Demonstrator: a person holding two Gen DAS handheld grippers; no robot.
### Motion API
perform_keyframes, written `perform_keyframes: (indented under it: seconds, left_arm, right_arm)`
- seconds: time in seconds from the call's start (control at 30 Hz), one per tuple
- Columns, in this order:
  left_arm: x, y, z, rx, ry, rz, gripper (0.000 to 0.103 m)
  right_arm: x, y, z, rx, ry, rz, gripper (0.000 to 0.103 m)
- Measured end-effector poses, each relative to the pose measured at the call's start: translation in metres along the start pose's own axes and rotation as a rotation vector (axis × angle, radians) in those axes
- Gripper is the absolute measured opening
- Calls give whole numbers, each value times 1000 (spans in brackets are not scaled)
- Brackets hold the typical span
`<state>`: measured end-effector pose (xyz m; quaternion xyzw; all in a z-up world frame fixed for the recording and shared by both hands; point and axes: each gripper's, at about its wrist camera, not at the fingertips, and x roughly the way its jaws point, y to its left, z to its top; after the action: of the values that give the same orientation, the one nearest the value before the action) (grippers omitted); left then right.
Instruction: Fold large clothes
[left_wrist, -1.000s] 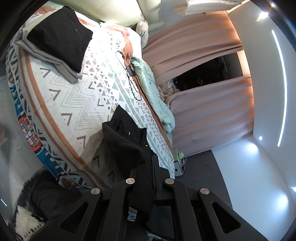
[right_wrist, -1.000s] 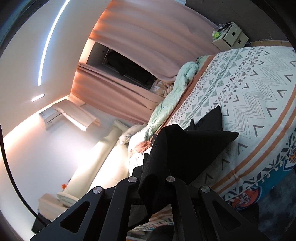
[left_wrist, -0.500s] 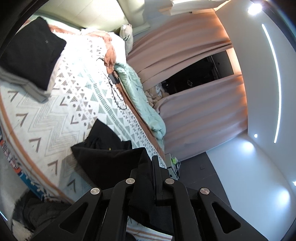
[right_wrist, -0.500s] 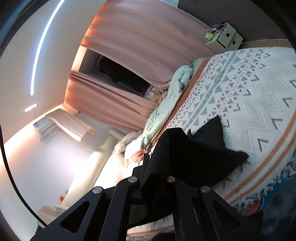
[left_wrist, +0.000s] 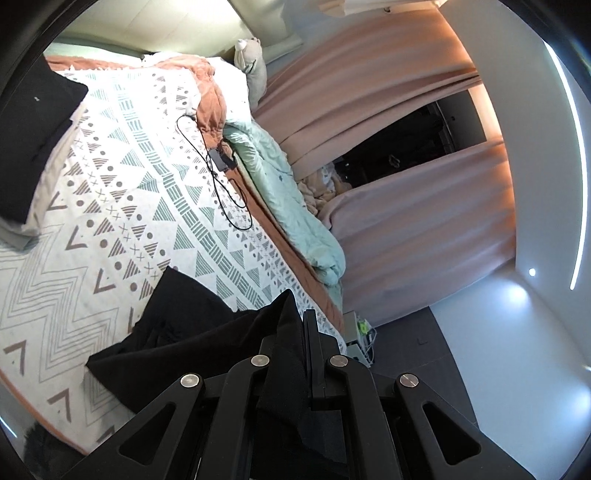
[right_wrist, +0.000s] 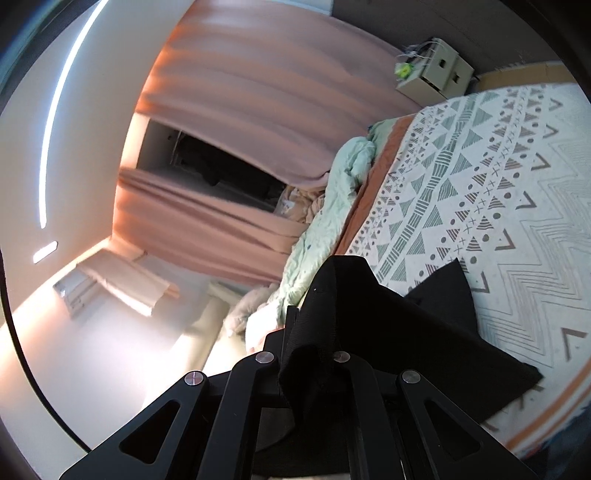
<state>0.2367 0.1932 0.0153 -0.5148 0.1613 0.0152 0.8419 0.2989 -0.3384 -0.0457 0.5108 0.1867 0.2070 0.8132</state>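
We have both the left tongs (left_wrist: 301, 332) and right tongs (right_wrist: 312, 328) clenched on the black garment (left_wrist: 192, 332); soft and limp, it sags, best pinched at its edges.
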Motion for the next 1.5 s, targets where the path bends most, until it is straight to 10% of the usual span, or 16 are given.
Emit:
perform_keyframes:
  seconds: [0.7, 1.27, 1.37, 1.43, 1.5]
  left_arm:
    - [170, 53, 42, -53, 75, 160, 3]
    - [259, 128, 37, -147, 89, 305, 4]
    - [260, 127, 42, -205, 80, 199, 25]
    - [255, 117, 47, -186, 45, 154, 63]
    - [243, 102, 53, -123, -20, 151, 70]
  right_arm:
    - [125, -76, 12, 318, -247, -159, 5]
    - [205, -157, 2, 275, -76, -280, 7]
    - [215, -156, 4, 238, -91, -263, 10]
    - [220, -155, 5, 227, -95, -243, 39]
    - [222, -150, 6, 214, -99, -184, 65]
